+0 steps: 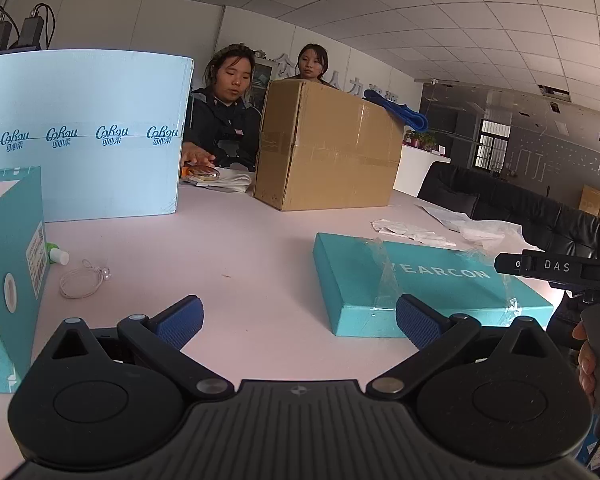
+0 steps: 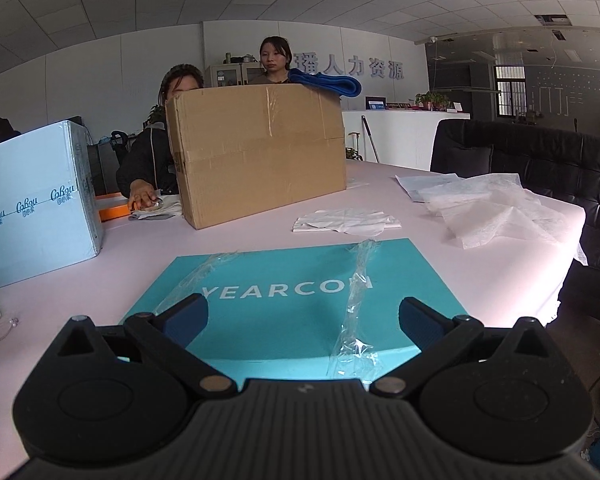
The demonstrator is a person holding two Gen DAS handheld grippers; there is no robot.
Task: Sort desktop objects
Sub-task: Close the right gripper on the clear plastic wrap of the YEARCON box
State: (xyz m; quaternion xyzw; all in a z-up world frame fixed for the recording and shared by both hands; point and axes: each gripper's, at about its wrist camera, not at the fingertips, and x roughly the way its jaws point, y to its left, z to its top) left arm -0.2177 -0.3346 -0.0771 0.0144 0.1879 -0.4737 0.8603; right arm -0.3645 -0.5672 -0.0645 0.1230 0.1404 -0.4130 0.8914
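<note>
Approaching teal box (image 2: 292, 300) flat on counter (image 2: 100, 280); we hold right tool (image 2: 303, 322) over its near edge, left tool (image 1: 299, 322) beside, both spread, empty. Next: straddle edge, close.

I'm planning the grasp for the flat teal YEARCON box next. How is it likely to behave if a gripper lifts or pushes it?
The teal YEARCON box looks stiff: its edges stay crisp and straight. Lying broad and flat on the table, it should probably slide rather than tip when pushed. Loose clear tape crinkles across its lid, so pads landing there may slip. The open right gripper looks narrower than the box.
</note>
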